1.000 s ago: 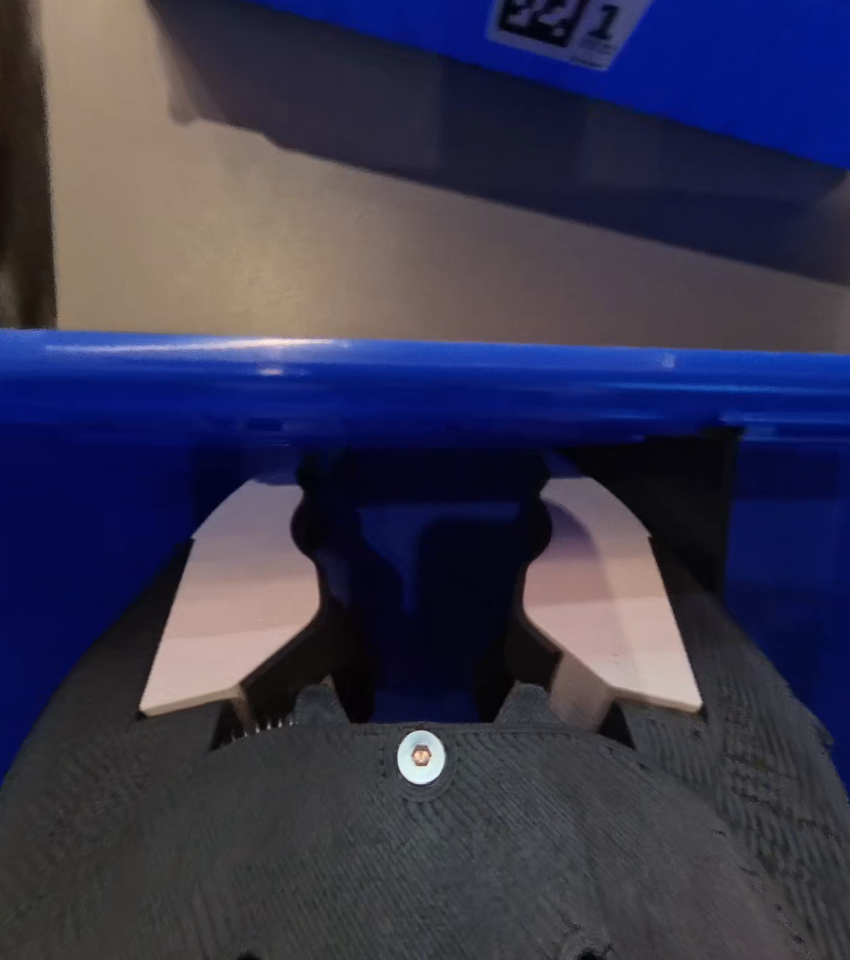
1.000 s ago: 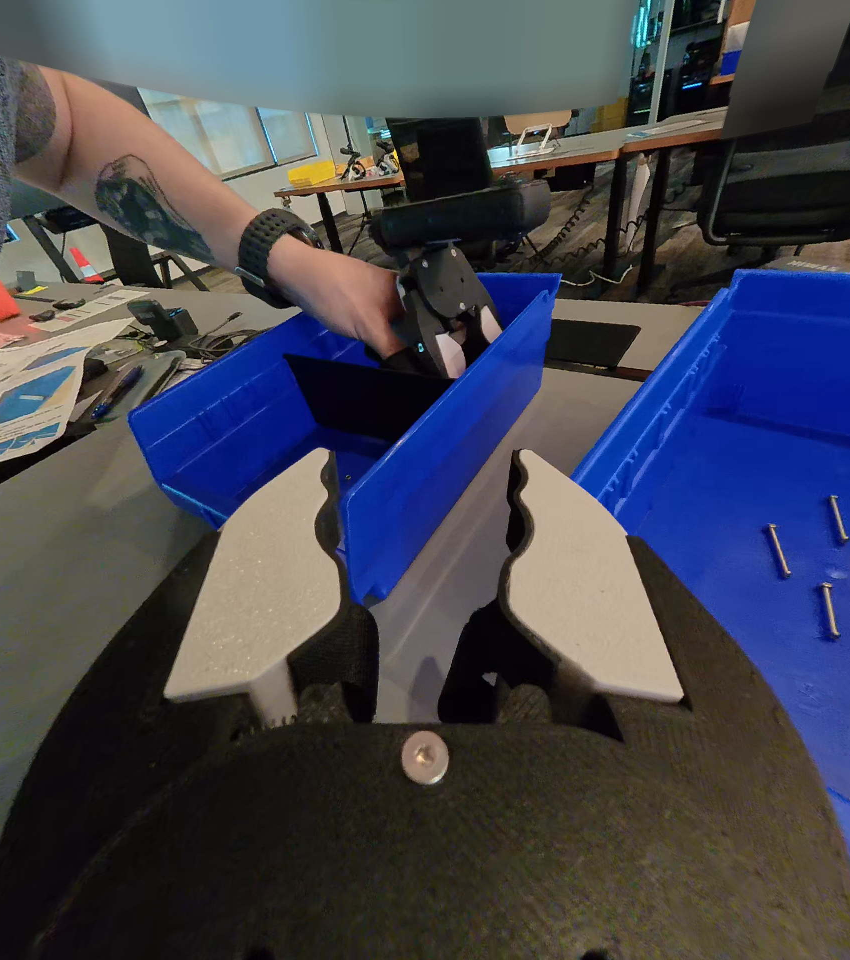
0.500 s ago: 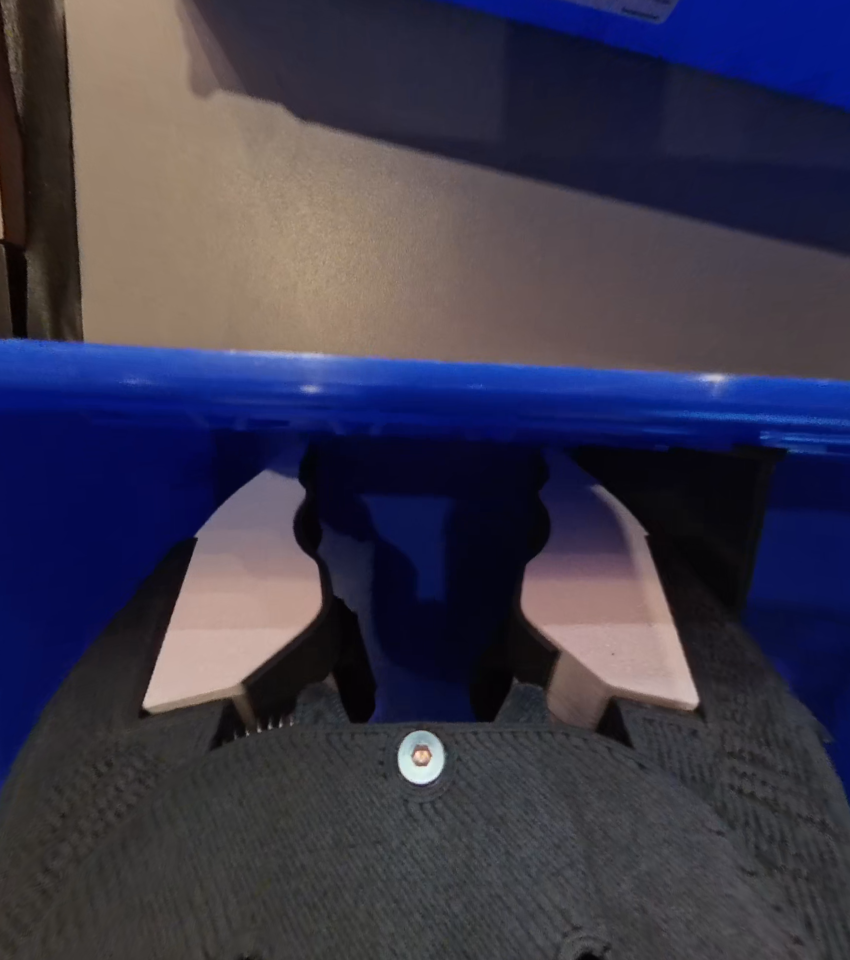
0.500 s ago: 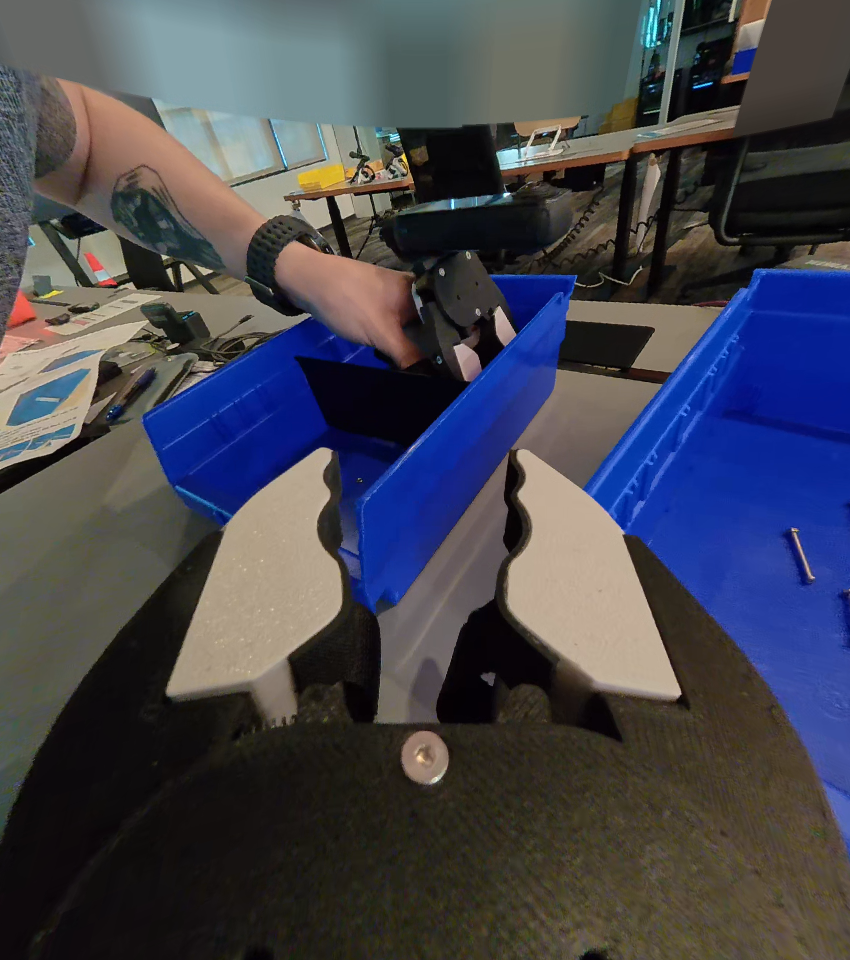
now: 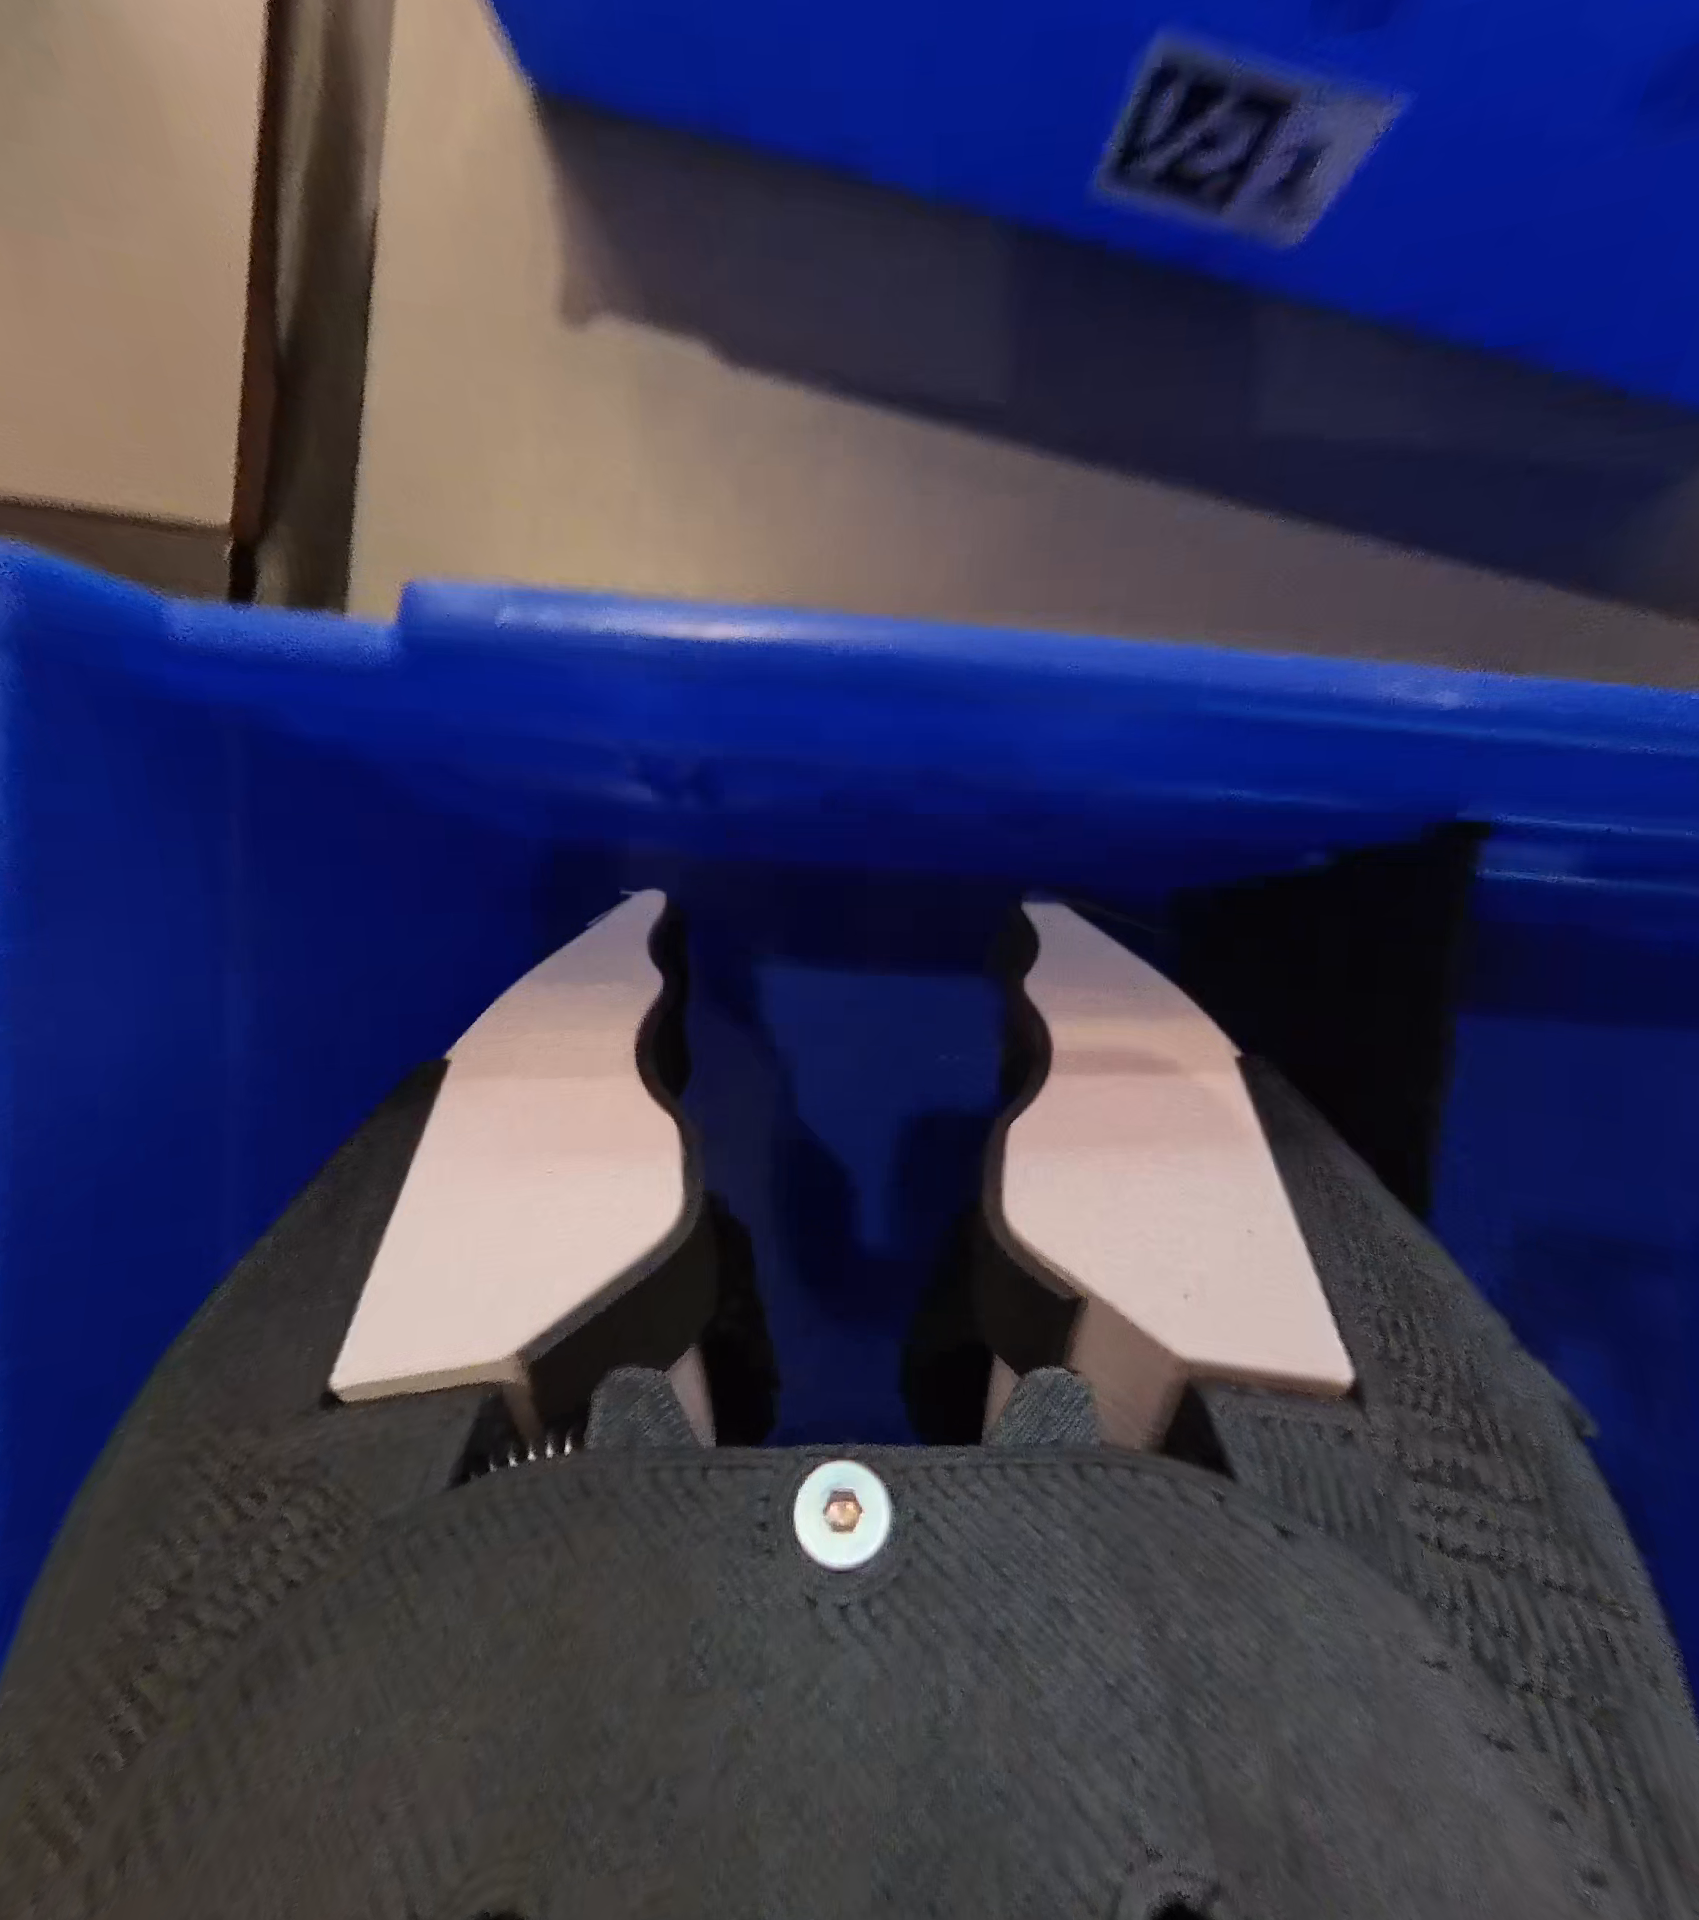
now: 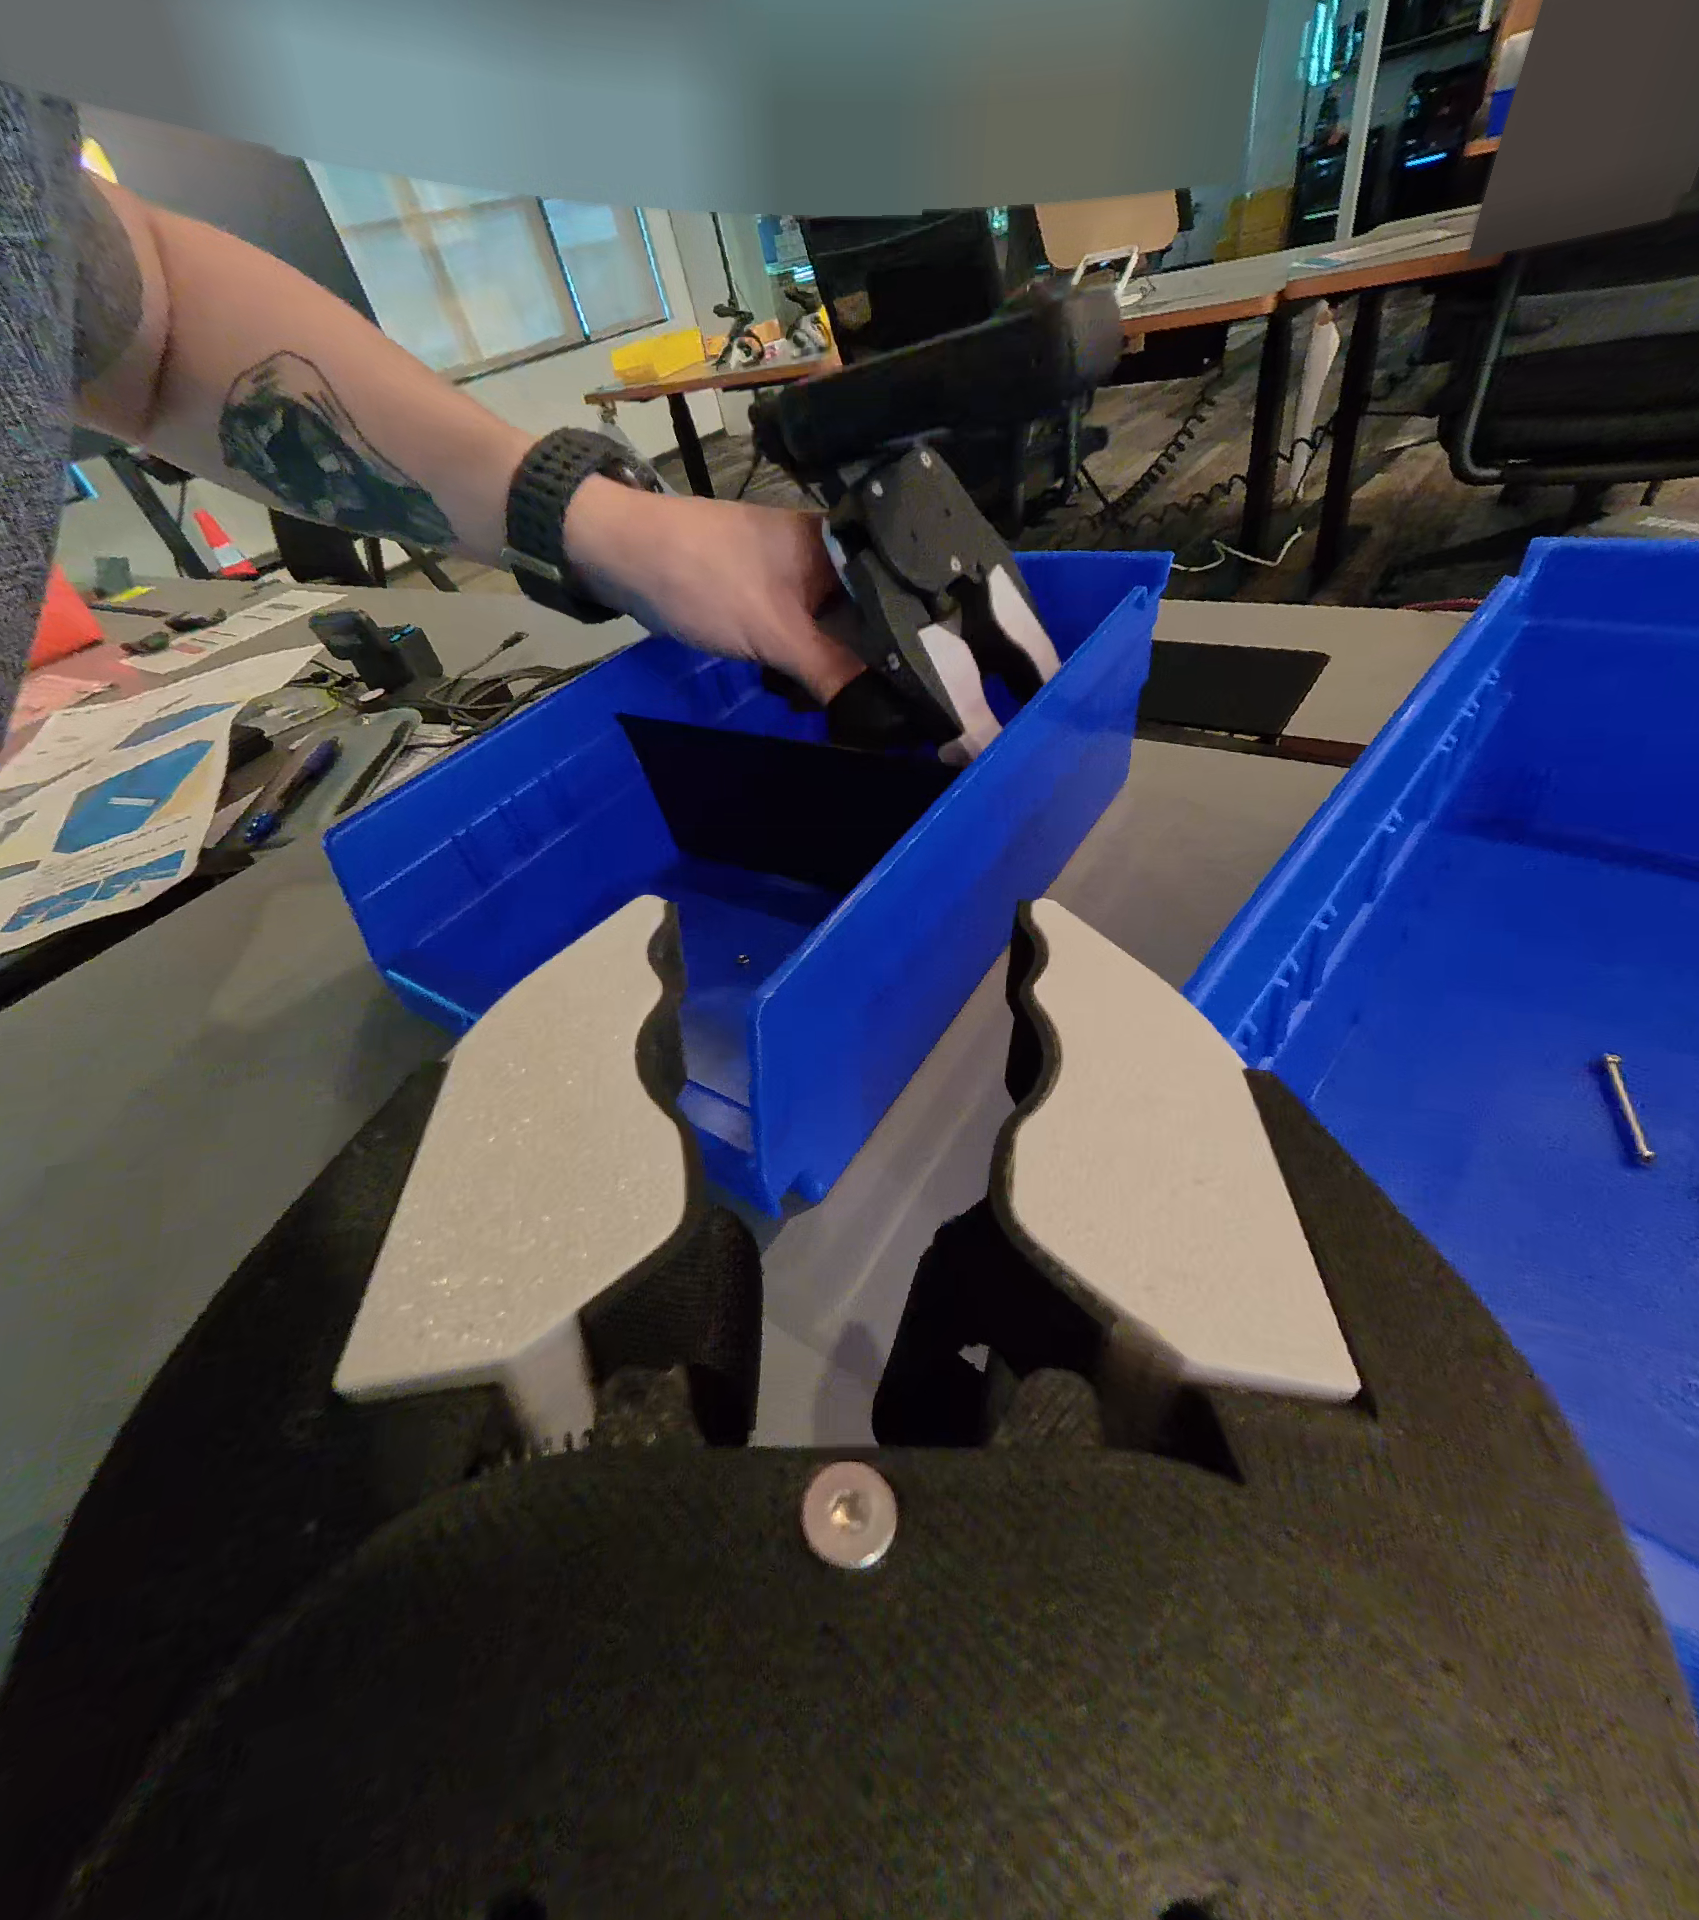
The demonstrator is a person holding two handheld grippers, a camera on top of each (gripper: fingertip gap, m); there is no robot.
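The left gripper (image 5: 843, 935), jaws parted and empty, has been carried deeper inside the narrow blue plastic bin (image 6: 938, 914); the right gripper (image 6: 843, 935), open and empty, straddles its near wall; three metal pins (image 6: 1697, 1132) lie in the wide blue tray (image 6: 1364, 894).

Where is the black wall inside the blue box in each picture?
Left wrist view: black divider at right, just beyond the left gripper.
Right wrist view: black divider mid-frame, crossing the narrow blue bin.
Shared landmark: that bin's long side wall.
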